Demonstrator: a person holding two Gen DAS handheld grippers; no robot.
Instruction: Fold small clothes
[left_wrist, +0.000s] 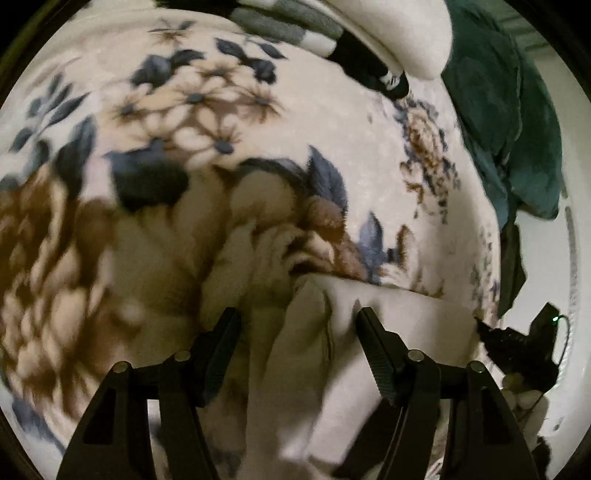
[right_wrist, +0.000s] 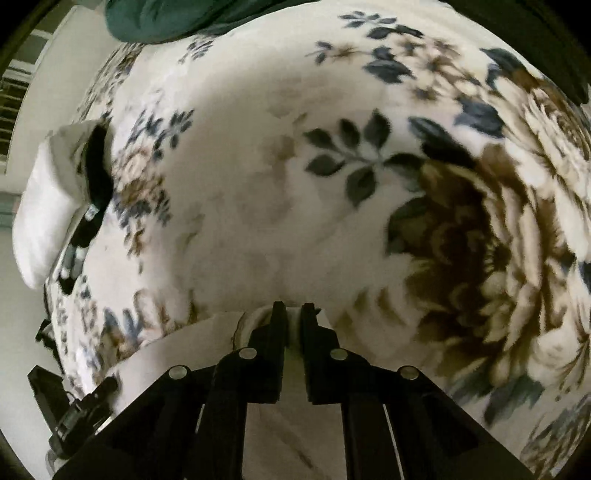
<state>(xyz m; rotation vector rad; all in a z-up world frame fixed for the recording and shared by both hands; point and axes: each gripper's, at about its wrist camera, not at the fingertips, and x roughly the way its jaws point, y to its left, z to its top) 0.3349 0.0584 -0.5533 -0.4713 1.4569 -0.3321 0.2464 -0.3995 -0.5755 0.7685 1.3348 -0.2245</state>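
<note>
My left tongs (left_wrist: 297, 314) are spread wide, fingers well apart, with a small cream-white cloth garment (left_wrist: 376, 332) lying bunched between and beneath them; neither finger presses it. The garment rests on a plush floral blanket (left_wrist: 229, 122), cream with brown blooms and blue-grey leaves, which covers the bed under both my tools. My right tongs (right_wrist: 293, 314) are pressed nearly together, pinching a rolled edge of the same cream-white garment (right_wrist: 184, 354), whose pale body spreads back under the tool toward the lower left of that view. The floral blanket (right_wrist: 258, 184) fills the rest of the right wrist view.

At the far edge of the blanket, a dark teal bundle of fabric (left_wrist: 506, 122) lies heaped near the bed's side, also seen at the top of the right view (right_wrist: 159, 18). Beside it sits a white pillow-like cushion (left_wrist: 402, 33), with a black-and-white striped cloth (left_wrist: 317, 37) touching it; the blur makes it hard to say whether that cloth is a sock or something larger. The cushion (right_wrist: 44, 206) also shows at the left of the right view.
</note>
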